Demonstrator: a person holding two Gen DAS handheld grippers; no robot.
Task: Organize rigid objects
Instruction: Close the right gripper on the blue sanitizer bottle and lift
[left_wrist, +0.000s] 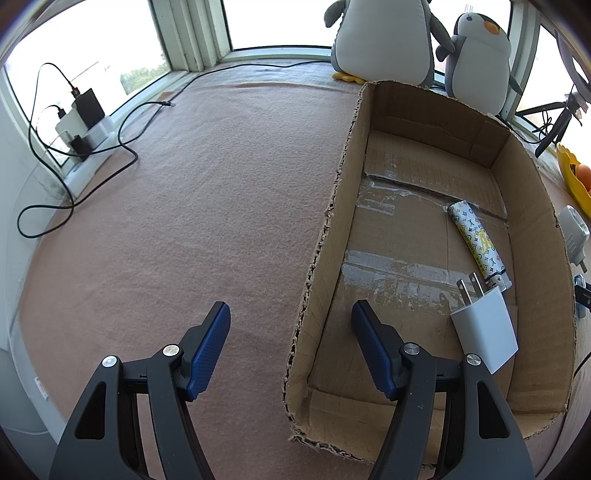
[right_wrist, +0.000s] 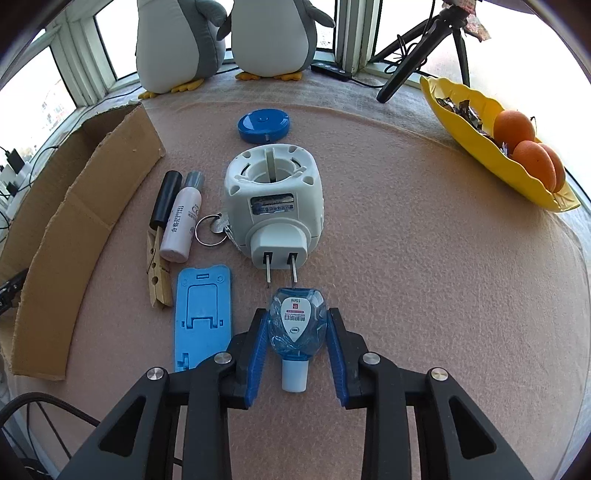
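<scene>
In the right wrist view my right gripper (right_wrist: 297, 312) is shut on a small clear-blue bottle (right_wrist: 297, 326) lying on the pink cloth, white cap toward me, one blue pad on each side. Beyond it lie a white plug-in device (right_wrist: 275, 199), a blue round tape measure (right_wrist: 264, 125), a light-blue phone stand (right_wrist: 203, 317), a white tube (right_wrist: 183, 218), a black tube (right_wrist: 166, 199), a wooden clothespin (right_wrist: 159, 277) and a key ring (right_wrist: 210, 229). My left gripper (left_wrist: 291, 306) stands open astride the near-left wall of the cardboard box (left_wrist: 535, 184), which holds a white USB charger (left_wrist: 484, 332) and a patterned stick (left_wrist: 476, 240).
Two plush penguins (right_wrist: 225, 37) stand by the window. A yellow dish (right_wrist: 480, 140) with oranges sits at the right, a black tripod (right_wrist: 413, 51) behind it. Black cables and chargers (left_wrist: 85, 118) lie at the left window sill. The box's side (right_wrist: 74, 221) borders the objects on the left.
</scene>
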